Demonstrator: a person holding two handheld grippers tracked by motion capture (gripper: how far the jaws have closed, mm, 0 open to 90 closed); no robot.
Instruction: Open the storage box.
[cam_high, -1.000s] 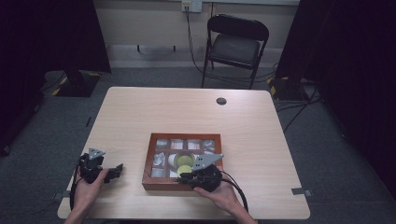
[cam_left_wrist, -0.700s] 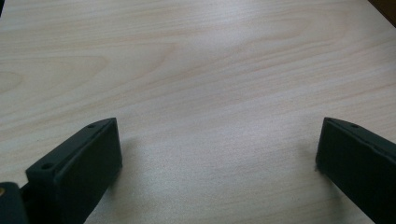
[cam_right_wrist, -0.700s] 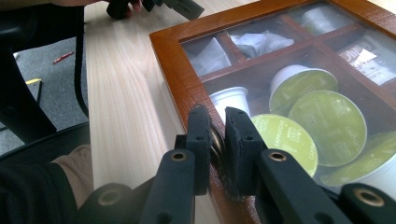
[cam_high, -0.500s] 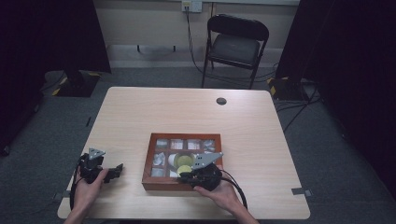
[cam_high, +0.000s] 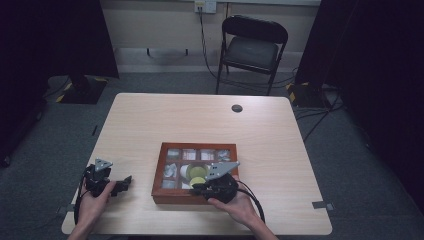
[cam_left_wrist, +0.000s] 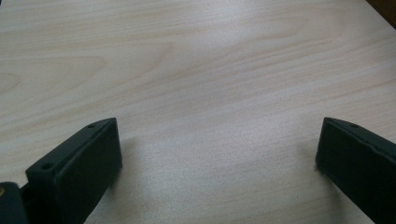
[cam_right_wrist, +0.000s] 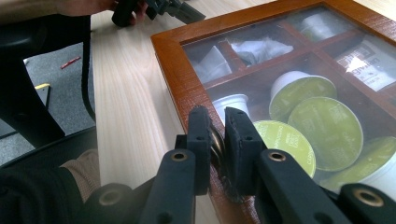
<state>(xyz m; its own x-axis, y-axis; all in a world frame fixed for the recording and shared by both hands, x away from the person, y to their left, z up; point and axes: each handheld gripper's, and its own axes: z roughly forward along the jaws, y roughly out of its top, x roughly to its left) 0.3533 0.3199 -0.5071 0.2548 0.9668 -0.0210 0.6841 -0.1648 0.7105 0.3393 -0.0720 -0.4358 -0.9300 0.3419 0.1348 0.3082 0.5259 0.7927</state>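
The wooden box (cam_high: 198, 172) lies on the counter (cam_high: 200, 120), near its front edge and a little to the right of the middle. From the high view one sees the red-brown frame, a row of small compartments at the far side and something round and green inside, but the details are too small there.

The right gripper view gives these details. The box has a clear lid (cam_right_wrist: 299, 60) in a wooden frame, and under it stand coffee capsules with green tops (cam_right_wrist: 324, 126), a white capsule (cam_right_wrist: 231, 103) and some wrapped packets (cam_right_wrist: 257, 49) in other compartments. In this view the right tool (cam_right_wrist: 218, 140) is almost closed: its two jaws pinch a small brass-coloured knob (cam_right_wrist: 216, 142) at the front edge of the lid. In the high view the right tool (cam_high: 200, 189) is at the front wall of the box, but the knob is hidden there.

The left tool (cam_high: 122, 184) lies well apart from the box, near the left front corner of the counter, in the person's left hand (cam_high: 92, 207). The left gripper view shows what the high view cannot: its jaws stand wide apart, with only bare wood of the counter between them.
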